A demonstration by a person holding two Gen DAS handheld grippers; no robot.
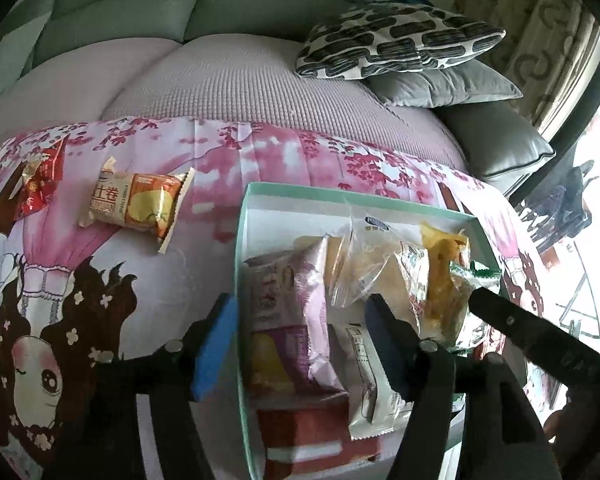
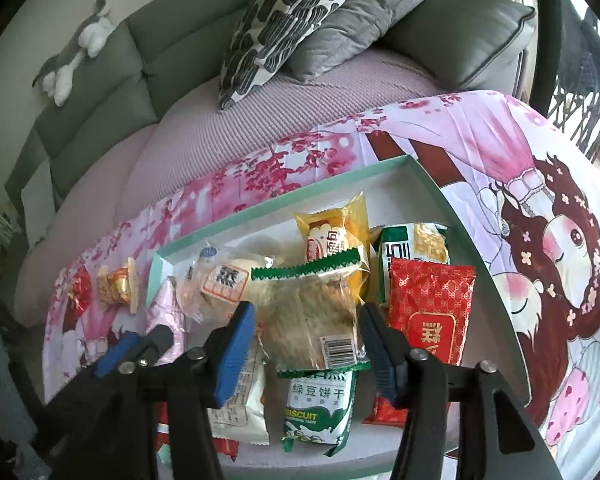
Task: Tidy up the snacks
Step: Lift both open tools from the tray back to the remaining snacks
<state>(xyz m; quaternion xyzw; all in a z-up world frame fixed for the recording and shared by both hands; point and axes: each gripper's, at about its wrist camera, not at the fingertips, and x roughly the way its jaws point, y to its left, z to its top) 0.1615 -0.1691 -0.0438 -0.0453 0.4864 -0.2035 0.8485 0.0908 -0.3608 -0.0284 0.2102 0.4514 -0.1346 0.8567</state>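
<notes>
Mint-green cardboard rimmed the shallow white-floored box that sat on a pink cartoon-print cloth spread over a sofa, and wrapped snacks crowded its floor. Seen from the right wrist, a clear packet with green zigzag ends lay across the middle of the pile, over a yellow packet behind it and a green-and-white biscuit packet in front; a red patterned packet lay just to its right. The right gripper stood with its blue-padded fingers apart on either side of the clear packet, the pads near its edges; whether they touched the wrapper could not be told. From the left wrist, the left gripper was likewise spread, one blue pad outside the box's left wall and the other finger over the snacks inside, with a pink-and-purple packet lying beneath the gap and not gripped. A white packet leaned just beside it. Two snacks remained outside the box on the cloth to its left: an orange roll packet and, farther left, a red wrapped sweet. A black-and-white patterned cushion rested on a grey cushion at the sofa's back.
</notes>
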